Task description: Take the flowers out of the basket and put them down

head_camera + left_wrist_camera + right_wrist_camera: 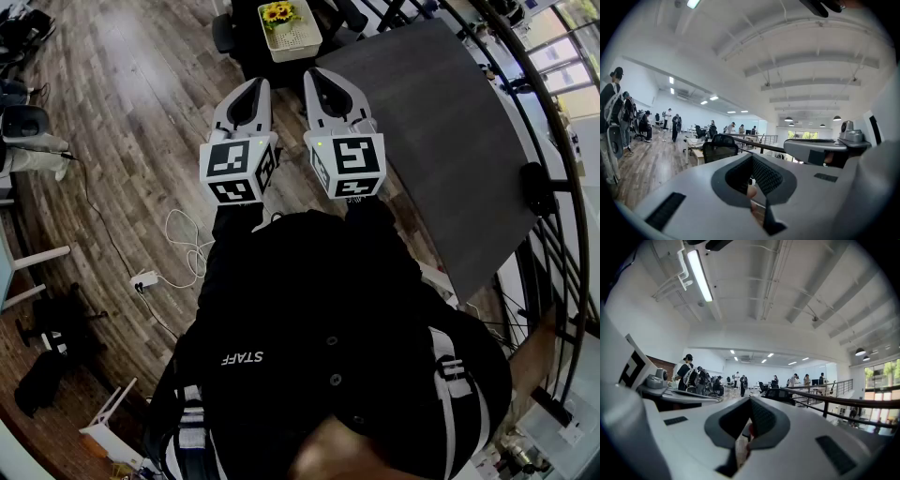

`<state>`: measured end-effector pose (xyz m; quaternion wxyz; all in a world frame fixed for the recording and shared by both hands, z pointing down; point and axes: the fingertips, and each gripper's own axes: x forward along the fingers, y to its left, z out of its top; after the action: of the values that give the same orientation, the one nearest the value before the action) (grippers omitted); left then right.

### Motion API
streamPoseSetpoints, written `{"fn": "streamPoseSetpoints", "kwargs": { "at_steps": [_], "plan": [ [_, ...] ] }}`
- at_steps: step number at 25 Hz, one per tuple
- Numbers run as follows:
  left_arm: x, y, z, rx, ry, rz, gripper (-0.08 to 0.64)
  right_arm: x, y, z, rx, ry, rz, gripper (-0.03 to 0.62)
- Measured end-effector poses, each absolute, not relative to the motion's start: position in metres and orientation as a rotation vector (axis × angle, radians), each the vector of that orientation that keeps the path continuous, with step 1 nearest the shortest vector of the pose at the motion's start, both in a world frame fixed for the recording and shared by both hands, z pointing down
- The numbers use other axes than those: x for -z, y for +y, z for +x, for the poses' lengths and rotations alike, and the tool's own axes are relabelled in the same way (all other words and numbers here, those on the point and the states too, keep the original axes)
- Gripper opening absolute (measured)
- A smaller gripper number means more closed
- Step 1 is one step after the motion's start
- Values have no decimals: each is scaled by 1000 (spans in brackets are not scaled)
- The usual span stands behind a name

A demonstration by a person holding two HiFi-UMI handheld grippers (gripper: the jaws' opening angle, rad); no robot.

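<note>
Yellow sunflowers (pixel 277 13) lie in a white basket (pixel 305 42) on a dark surface at the top of the head view, well beyond both grippers. My left gripper (pixel 255 86) and right gripper (pixel 314 75) are held side by side, level, in front of the person's chest and above the wooden floor. Both have their jaws together with nothing between them. The left gripper view looks along its shut jaws (pixel 752 161) into an office, and the right gripper view does the same over its own jaws (pixel 751 401). Neither gripper view shows the basket.
A large grey table (pixel 450 122) stands to the right, with a curved black railing (pixel 562 187) beyond it. A white cable and power strip (pixel 145 279) lie on the floor at the left. An office chair (pixel 23 122) stands far left. Several people stand in the distance (pixel 686 373).
</note>
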<state>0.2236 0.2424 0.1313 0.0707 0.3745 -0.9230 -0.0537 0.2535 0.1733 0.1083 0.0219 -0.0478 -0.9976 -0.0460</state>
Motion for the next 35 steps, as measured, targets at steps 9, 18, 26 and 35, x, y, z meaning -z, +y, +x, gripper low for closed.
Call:
{"fn": "streamPoseSetpoints", "kwargs": {
  "at_steps": [9,18,26,35],
  "plan": [
    [-144,266,217,181,-2759,1097,0,-114,188,245,74,-3098,-108,14],
    [-166,289,211,209,-2724,1077,0,-135,207,237,69,-3063,-98,14],
    [-184,316,195,248,-2708,1041,0,-155,209,226,50,-3019,-23,14],
    [-210,314,156,282,-2672,974,0,-181,196,186,52,-2964,-18,14]
  ]
}}
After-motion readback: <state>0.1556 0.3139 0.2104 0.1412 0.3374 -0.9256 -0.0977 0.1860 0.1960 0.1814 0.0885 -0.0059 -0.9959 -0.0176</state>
